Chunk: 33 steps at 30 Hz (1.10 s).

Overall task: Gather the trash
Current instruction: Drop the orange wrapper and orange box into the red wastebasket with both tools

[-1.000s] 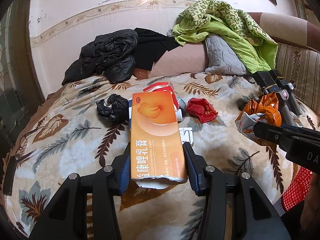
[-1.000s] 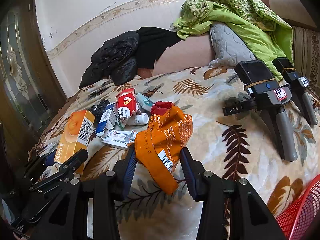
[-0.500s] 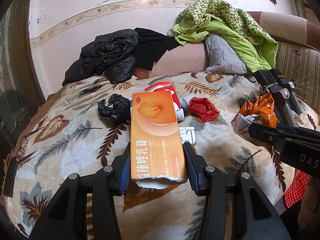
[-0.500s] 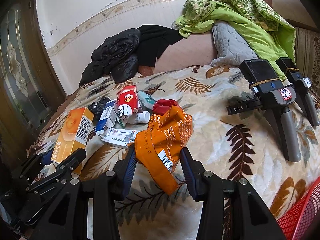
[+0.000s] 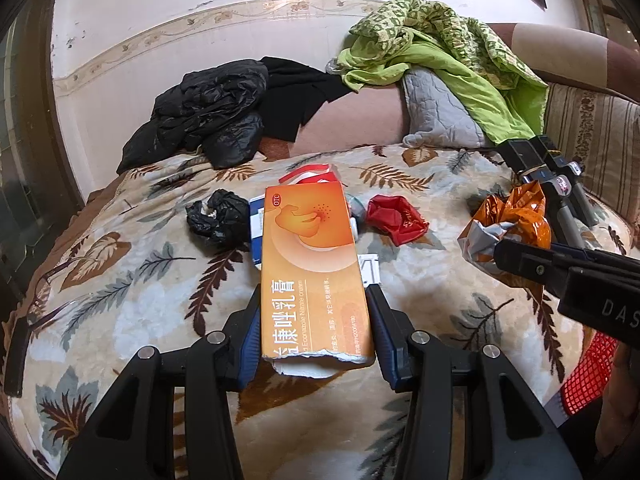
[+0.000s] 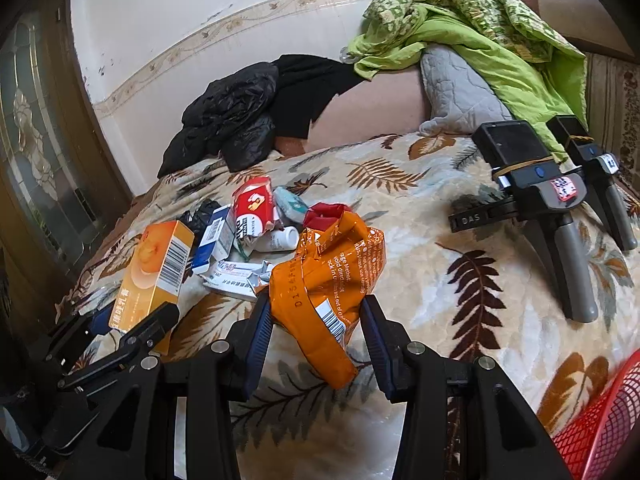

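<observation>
We have the bed [image 6: 420, 216] spread out under us, its leaf-print blanket running to a dark wooden edge on the left and to the sofa back and heaped clothes at the far side. Over the last second little has shifted: both our grippers have kept their loads and drifted only slightly, the right one easing a touch toward the left in the left wrist view. We judge that both pickups are done and the carry to the bin comes next.

The red mesh basket [image 6: 600, 420] sits at the near right corner, low and just beside our right gripper; we take it for the trash bin. The way there looks open, though two spare grippers [image 6: 536, 200] lie on the blanket to the right, so we should swing in front of them.

Our left gripper [image 5: 314, 332] is pinching the orange cream box [image 5: 312, 264] by its long sides, torn end toward us, lifted over the blanket. Our right gripper [image 6: 314, 332] is pinching the crumpled orange foil bag [image 6: 332, 276], which droops between the fingers.

The remaining litter pile [image 6: 248, 232] lies mid-bed: a red and white carton, a blue and white box, a small white bottle, a flattened tube, a red wrapper [image 5: 394, 218] and a black bag [image 5: 220, 218], all close together.
</observation>
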Motion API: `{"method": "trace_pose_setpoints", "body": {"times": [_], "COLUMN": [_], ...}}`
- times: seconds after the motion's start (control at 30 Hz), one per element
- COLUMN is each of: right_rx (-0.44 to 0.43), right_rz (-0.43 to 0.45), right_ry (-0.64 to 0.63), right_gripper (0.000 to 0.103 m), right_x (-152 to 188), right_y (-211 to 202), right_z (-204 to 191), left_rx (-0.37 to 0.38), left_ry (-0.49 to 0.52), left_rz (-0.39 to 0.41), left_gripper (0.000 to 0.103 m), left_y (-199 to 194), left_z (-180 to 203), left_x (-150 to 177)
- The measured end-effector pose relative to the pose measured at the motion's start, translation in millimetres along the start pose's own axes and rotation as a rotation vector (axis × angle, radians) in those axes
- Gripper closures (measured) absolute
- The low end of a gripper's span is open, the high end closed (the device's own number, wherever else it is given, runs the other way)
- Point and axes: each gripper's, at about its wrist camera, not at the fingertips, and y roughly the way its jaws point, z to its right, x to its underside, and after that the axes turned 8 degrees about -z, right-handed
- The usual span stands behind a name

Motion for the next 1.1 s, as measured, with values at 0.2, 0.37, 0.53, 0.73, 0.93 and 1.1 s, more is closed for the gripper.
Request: {"method": "trace_pose_setpoints", "body": {"times": [0.2,0.37,0.53,0.73,0.93,1.1], "right_rx": [-0.003,-0.017,0.035,0.140,0.228,0.242], "right_rz": [0.013,0.016,0.032,0.038,0.045,0.026], "right_ry": [0.034,0.076,0.147,0.290,0.420,0.505], "right_gripper": [0.055,0.055,0.055,0.055,0.055,0.047], "right_x": [1.3,9.3,27.5,59.7,95.0,115.9], "right_y": [-17.3,-47.6,-94.7,-150.2,-189.1,-197.4], "right_z": [9.3,29.1,75.0,147.1,207.6,240.7], "left_rx": [0.019,0.103,0.234,0.412,0.599,0.690], "left_ry": [0.018,0.053,0.138,0.291,0.449,0.573], "left_rz": [0.002,0.021,0.028,0.014,-0.058,-0.134], "left_gripper": [0.057,0.057,0.057,0.057,0.057,0.056], "left_y": [-3.2,-14.5,-31.0,-51.0,-60.2,-60.6], "left_z": [10.4,27.3,63.7,133.2,211.6,278.5], "left_x": [-0.1,-0.4,0.0,-3.1,-4.9,4.6]}}
